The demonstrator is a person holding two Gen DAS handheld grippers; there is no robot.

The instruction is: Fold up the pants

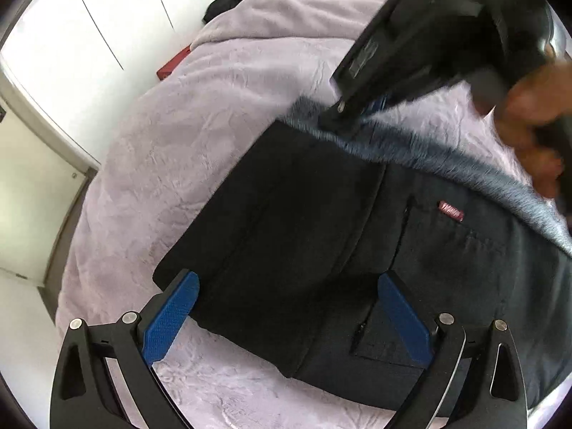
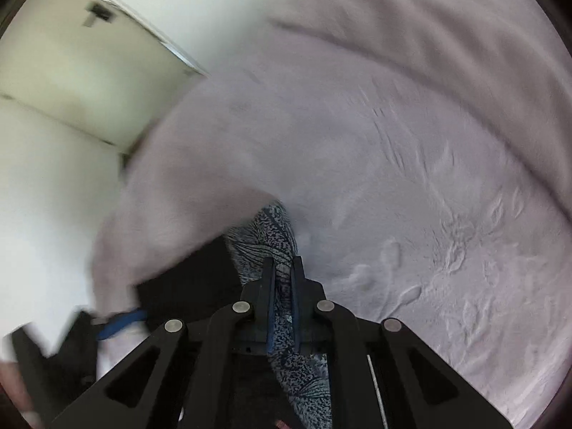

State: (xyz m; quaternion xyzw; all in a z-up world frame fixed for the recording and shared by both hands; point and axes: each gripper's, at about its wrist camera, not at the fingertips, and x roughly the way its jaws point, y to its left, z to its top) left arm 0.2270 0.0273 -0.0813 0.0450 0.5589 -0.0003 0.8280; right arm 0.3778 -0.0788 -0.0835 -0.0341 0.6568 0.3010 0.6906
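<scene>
On the lilac blanket covering the bed lie the dark pants, already doubled at least once, with a small red label and a pocket facing up. We see the left gripper hovering at the near edge of the stack, its blue pads spread wide and holding nothing; one pad sits over the near-left corner, the other over the pocket. The right gripper is clamped on the fleecy grey lining of the turned-back far edge (its fingers pinch the fabric between them, in the right wrist view). That lifted edge runs diagonally from the far side toward the right of the left wrist view, so we judge the next fold turns on the right hand, which is nearer and already has hold, carrying the edge across toward the left gripper.
</scene>
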